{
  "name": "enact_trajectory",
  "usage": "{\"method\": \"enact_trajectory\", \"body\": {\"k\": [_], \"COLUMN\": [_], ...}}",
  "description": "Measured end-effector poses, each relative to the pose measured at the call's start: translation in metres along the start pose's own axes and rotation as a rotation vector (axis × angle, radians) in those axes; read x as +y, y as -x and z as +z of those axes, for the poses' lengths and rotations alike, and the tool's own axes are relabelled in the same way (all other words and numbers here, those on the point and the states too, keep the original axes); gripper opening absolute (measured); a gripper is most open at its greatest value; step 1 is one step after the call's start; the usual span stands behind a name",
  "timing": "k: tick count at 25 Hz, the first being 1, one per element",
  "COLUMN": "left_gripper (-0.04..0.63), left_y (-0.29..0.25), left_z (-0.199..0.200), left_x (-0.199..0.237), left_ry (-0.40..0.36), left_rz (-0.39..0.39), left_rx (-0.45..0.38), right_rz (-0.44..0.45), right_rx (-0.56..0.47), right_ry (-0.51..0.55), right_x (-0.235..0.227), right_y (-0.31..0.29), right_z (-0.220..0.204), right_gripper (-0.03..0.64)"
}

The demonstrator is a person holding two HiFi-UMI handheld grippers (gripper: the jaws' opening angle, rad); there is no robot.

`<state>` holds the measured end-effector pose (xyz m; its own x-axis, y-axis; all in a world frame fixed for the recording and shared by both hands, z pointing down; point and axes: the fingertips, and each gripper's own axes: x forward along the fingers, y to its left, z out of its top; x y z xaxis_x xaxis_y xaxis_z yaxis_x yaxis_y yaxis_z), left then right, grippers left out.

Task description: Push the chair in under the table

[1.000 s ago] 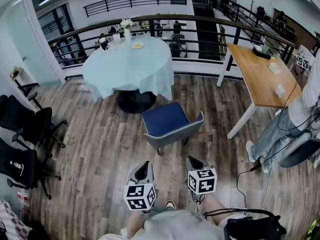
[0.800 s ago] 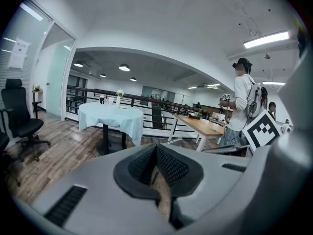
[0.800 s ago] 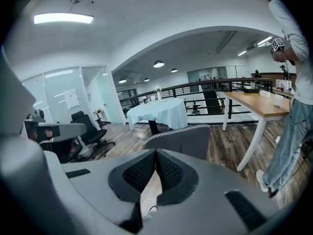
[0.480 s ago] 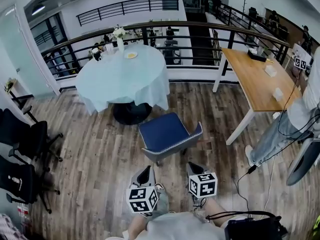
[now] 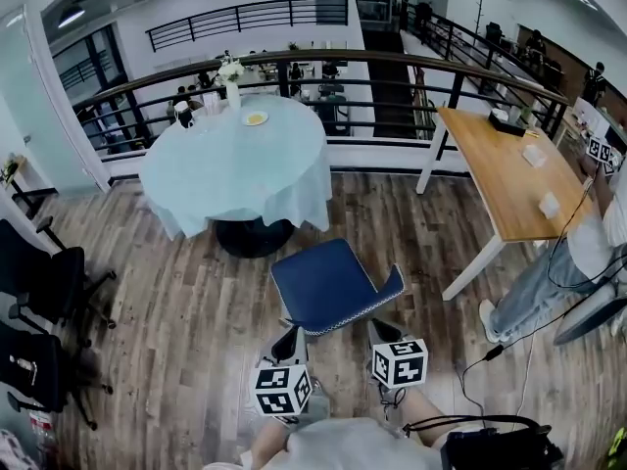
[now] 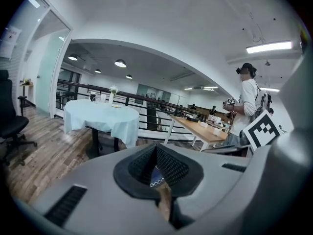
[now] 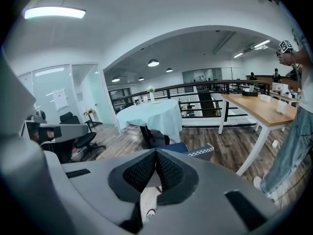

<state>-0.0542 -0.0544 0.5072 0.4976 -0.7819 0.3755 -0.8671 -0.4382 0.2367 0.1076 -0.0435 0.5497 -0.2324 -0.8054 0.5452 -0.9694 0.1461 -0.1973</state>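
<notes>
The blue chair point(image 5: 328, 282) with its grey back stands just beyond the left gripper point(image 5: 288, 335) and right gripper point(image 5: 378, 327), whose jaws are pressed together and empty. Bare floor point(image 5: 186, 282) separates the chair from the far round table point(image 5: 235, 160). A desk point(image 5: 509, 169) stands to the right.

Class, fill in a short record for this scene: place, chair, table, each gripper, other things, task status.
Place: wood-floored mezzanine with a black railing
Chair: blue chair, standing clear of the table, not under it
Table: round table with a pale blue cloth
Left: left gripper, jaws together, empty, close behind the chair's back
Right: right gripper, jaws together, empty, close behind the chair's back
Others: wooden table, person at right, black office chairs at left
Status: chair not yet pushed in
</notes>
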Motion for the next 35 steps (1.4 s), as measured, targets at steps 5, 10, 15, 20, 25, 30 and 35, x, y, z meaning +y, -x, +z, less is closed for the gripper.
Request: {"method": "enact_trajectory", "body": {"k": [5,10,15,20,25,30,35], "left_gripper": [0.003,0.003,0.003,0.003,0.003,0.003,0.003], "left_y": [-0.02,-0.042,-0.064,-0.083,-0.096,-0.104,-0.11], "left_z": [0.011,0.026,0.043,0.048,0.041,0.031,0.02], "left_x": [0.023,0.054,0.079,0.097,0.104,0.102,0.096], "left_ry": [0.0,0.014,0.035,0.059,0.094,0.113,0.128], "left_rz": [-0.005,0.0,-0.013,-0.039,-0.06,-0.076,-0.078], "left_rx": [0.017,0.023,0.011,0.023,0.05,0.078,0.109], "right_rz": [0.01,0.029,0.043,0.029,0.015,0.013,0.042], "right_rx": [0.012,0.02,0.023,0.023,0.05,0.087,0.11], "right_ry": [0.003,0.018,0.032,0.022,0.013,-0.005,-0.001], "right_x": [0.007,0.021,0.034,0.041,0.039,0.032,0.032], "right_y": [-0.034,-0.07,-0.099,-0.117,-0.122,-0.122,-0.126], "right_z": [0.018,0.04,0.063,0.081,0.079,0.067,0.064], "right_gripper": [0.017,0.017,0.017,0.017,0.017,0.017,0.017]}}
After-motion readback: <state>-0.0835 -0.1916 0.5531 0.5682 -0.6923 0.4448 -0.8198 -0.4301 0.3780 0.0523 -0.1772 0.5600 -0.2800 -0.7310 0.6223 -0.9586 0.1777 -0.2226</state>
